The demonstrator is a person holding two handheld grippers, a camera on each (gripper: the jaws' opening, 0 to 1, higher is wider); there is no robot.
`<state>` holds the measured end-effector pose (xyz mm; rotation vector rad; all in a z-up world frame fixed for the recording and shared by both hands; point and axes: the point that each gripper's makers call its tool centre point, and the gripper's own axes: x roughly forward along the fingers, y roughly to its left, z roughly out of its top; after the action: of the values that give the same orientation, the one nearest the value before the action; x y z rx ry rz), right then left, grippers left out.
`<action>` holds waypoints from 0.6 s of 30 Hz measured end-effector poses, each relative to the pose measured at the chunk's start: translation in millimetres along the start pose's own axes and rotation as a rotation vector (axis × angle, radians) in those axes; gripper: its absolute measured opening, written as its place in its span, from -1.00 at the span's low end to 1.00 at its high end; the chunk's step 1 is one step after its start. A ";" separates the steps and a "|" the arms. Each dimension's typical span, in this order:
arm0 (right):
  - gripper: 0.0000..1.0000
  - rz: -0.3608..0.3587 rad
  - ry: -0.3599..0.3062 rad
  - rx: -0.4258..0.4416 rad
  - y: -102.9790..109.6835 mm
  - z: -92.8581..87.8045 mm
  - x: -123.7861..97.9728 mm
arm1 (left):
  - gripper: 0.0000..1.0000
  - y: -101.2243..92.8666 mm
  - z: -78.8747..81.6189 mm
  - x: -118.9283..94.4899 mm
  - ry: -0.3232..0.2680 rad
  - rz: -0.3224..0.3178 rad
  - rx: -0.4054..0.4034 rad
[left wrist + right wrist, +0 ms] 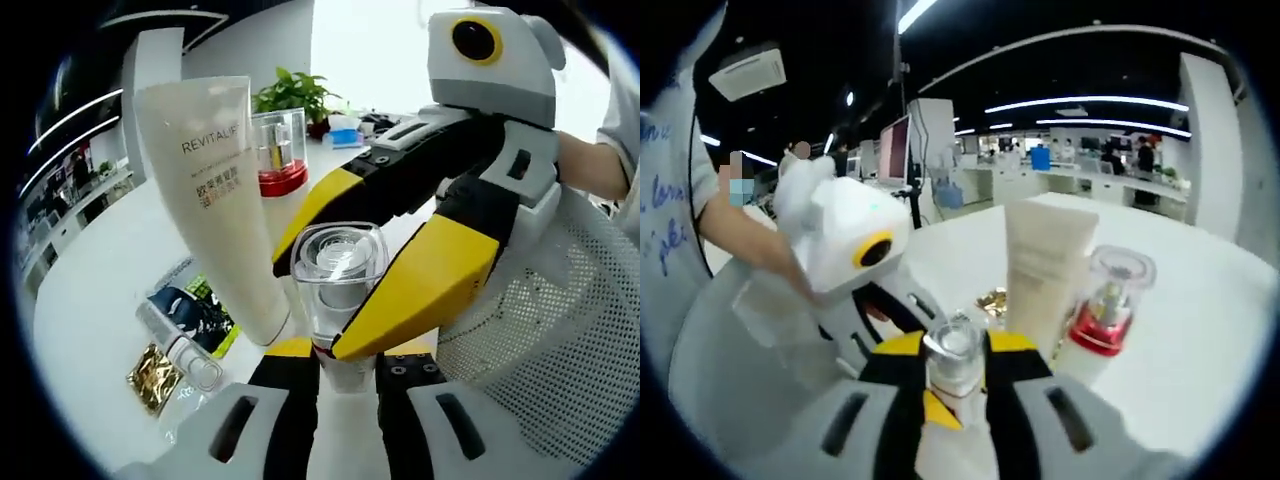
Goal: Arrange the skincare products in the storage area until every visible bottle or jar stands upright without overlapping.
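Both grippers (322, 345) (955, 385) clamped on clear-cap bottle (335, 275); gold sachet (153, 377) clearer in left gripper view.

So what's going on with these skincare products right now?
Both grippers are closed on the same clear-capped bottle: the right gripper pinches its cap and the left gripper holds it lower down. Beside it stand a cream Revitalift tube and a clear bottle with a red band. A small spray bottle and a gold sachet lie flat on the white table.
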<state>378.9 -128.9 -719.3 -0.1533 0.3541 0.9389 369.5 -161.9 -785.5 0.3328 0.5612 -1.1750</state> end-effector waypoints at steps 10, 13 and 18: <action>-0.57 0.030 -0.011 -0.050 -2.7 -4.3 0.0 | -0.65 0.5 0.0 6.6 -0.021 -0.003 -0.025; -0.56 0.041 -0.025 -0.063 -2.6 -4.7 -1.1 | -0.64 -0.4 0.4 7.1 -0.018 -0.008 -0.015; -0.55 0.053 -0.011 -0.101 1.5 -7.5 -1.2 | -0.64 -2.3 -3.1 6.4 0.002 -0.014 0.017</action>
<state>375.3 -131.0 -725.8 -0.2324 0.3020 1.0107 368.3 -166.1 -791.6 0.3455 0.5567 -1.1940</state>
